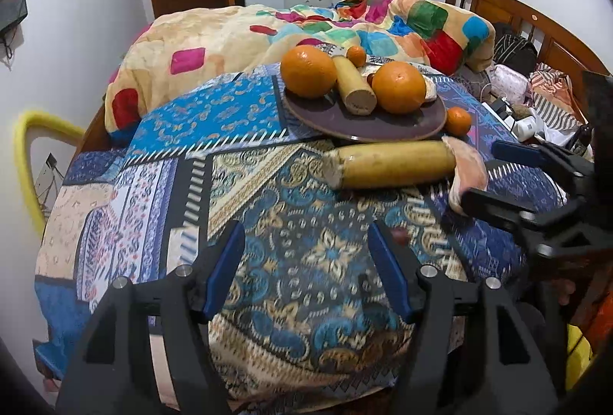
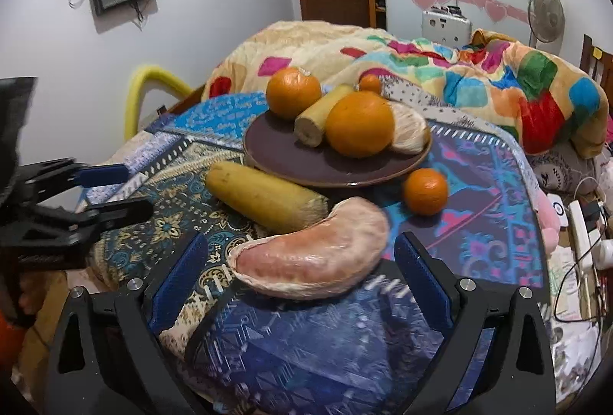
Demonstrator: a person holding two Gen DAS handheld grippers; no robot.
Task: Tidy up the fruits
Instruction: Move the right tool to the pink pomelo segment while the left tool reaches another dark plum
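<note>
A dark plate (image 1: 383, 126) (image 2: 276, 147) on the patterned cloth holds two big oranges (image 1: 308, 71) (image 2: 360, 124), a cut banana piece (image 1: 354, 85) (image 2: 320, 116) and a pomelo segment (image 2: 412, 131). A longer banana piece (image 1: 394, 164) (image 2: 264, 198) and a small orange (image 1: 458, 120) (image 2: 425, 191) lie beside the plate. A pink pomelo segment (image 2: 314, 262) (image 1: 469, 170) lies between the open fingers of my right gripper (image 2: 302, 277) (image 1: 486, 174). My left gripper (image 1: 306, 262) (image 2: 115, 189) is open and empty, hovering over the cloth.
A colourful blanket (image 1: 237, 40) is heaped behind the plate. Another small orange (image 1: 356, 55) sits behind the plate. A yellow chair back (image 1: 27, 154) stands at the left. A wooden headboard (image 1: 536, 28), clutter and cables lie at the right.
</note>
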